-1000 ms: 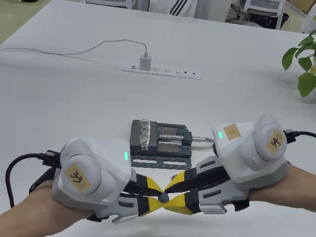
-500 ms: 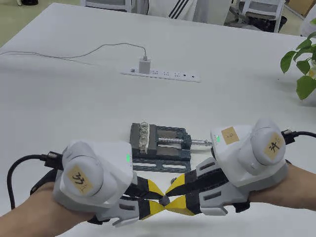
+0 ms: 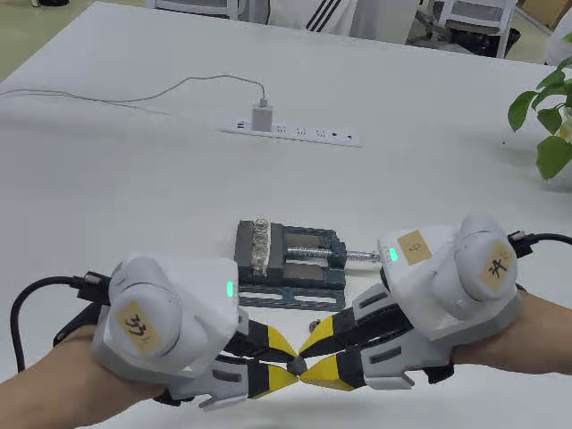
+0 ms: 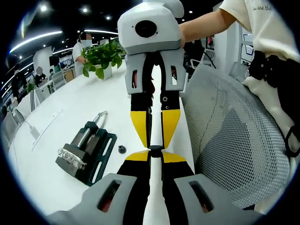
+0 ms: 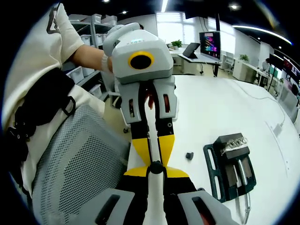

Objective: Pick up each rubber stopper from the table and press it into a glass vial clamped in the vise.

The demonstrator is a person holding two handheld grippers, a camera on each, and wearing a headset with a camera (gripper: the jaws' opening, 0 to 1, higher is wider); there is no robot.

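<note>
My left gripper and right gripper meet tip to tip near the table's front edge. A small dark rubber stopper is pinched where the tips join, and both pairs of jaws are closed to a narrow slit on it. Just beyond the tips, a second stopper lies loose on the table. Behind it stands the dark vise. It clamps a row of clear glass vials at its left end.
A white power strip with a charger and a trailing cable lies far back on the table. A green plant stands at the right edge. A mesh chair and the person's body are close to the front edge.
Both grippers stay tip to tip on the stopper. They have sunk slightly, and the head view has shifted a little.
</note>
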